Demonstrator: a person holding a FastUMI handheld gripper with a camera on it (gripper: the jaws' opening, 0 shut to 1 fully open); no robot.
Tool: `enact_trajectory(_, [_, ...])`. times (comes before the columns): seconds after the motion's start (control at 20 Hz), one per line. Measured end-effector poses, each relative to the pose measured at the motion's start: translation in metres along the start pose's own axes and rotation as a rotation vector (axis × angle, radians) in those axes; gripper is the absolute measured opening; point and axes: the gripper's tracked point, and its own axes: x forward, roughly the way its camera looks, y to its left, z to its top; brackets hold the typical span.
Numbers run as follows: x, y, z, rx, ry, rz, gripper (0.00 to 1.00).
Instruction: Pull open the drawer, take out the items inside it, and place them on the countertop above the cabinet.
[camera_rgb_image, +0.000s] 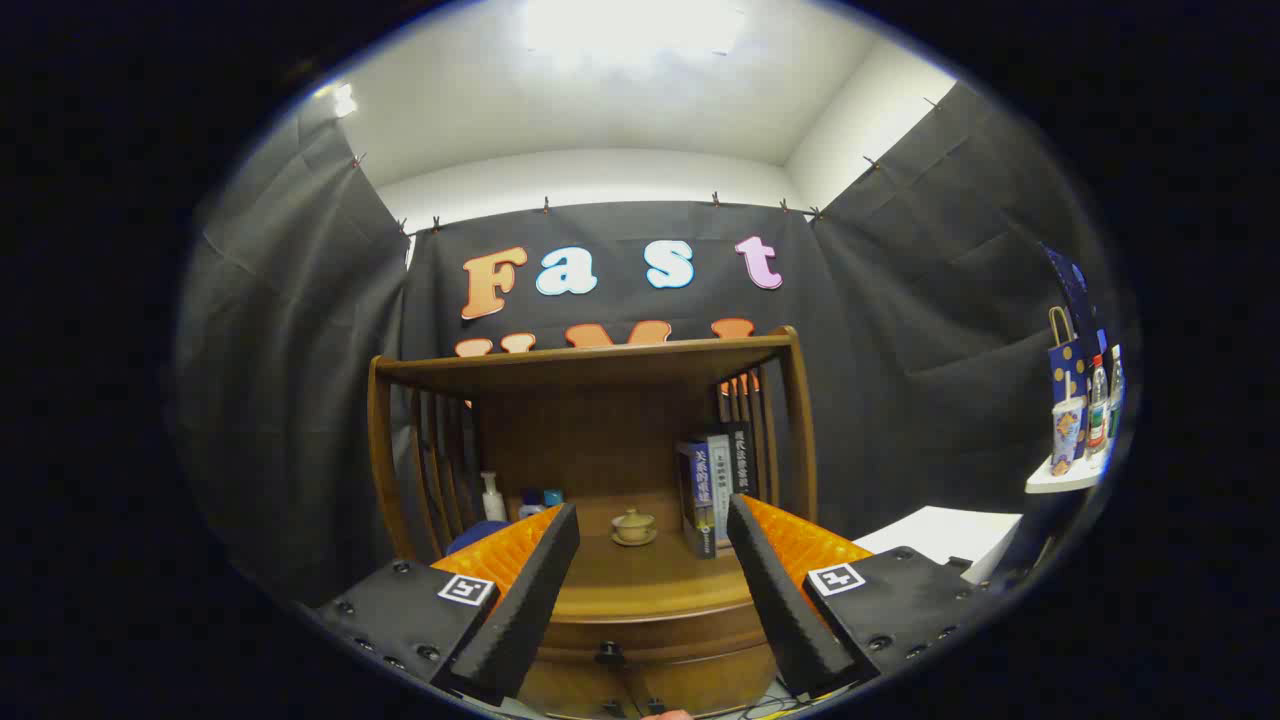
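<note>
Your gripper (652, 590) stands wide apart, holding nothing; lower it squarely onto the drawer knob (609, 654) at bottom centre before closing.

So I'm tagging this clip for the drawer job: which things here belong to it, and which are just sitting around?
Job:
drawer, shut
drawer knob
countertop
gripper, open, touching nothing

Lying about:
small teapot
books
pump bottle
paper bag

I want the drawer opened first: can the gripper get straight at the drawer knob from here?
Probably yes: the gripper is open, and the drawer knob sits low between its fingers with nothing in front.
</note>
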Motion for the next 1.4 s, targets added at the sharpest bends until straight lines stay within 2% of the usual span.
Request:
enact_trajectory(0.2, [-0.005,0.034,-0.024,-0.019,0.051,0.076,0.98])
enact_trajectory(0.3, [-0.014,0.028,-0.034,-0.024,0.059,0.066,0.98])
enact_trajectory(0.5, [-0.021,0.017,-0.035,0.055,0.076,0.061,0.98])
enact_trajectory(0.8, [-0.018,-0.011,-0.037,0.043,0.088,0.021,0.98])
enact_trajectory(1.4, [-0.019,0.005,-0.045,0.014,0.113,0.053,0.98])
